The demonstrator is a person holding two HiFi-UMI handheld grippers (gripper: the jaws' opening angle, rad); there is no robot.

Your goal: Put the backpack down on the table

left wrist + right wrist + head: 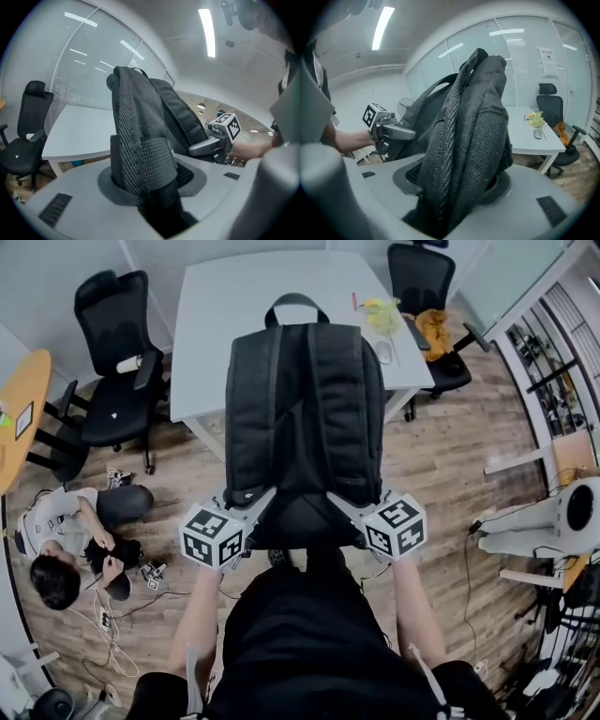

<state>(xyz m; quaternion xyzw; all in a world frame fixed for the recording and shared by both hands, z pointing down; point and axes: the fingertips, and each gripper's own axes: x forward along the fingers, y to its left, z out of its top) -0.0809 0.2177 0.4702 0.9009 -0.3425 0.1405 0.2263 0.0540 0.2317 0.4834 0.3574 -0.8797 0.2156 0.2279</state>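
Observation:
A black backpack [302, 418] hangs upright in the air in front of me, straps facing me. Its top handle reaches over the near edge of the white table [234, 296]. My left gripper [265, 500] is shut on the backpack's lower left side, and its jaws pinch grey woven fabric [140, 140] in the left gripper view. My right gripper [343, 503] is shut on the lower right side, with thick black mesh [473, 122] filling its jaws in the right gripper view. Each gripper view also shows the other gripper: the right gripper [220, 136] and the left gripper [386, 129].
On the table's right part lie yellow flowers [380, 313] and a mouse [383, 352]. Black office chairs stand at the left [117, 362] and far right [427, 296]. A person [70, 540] crouches on the wooden floor at lower left among cables. An orange round table [17, 413] is at the left edge.

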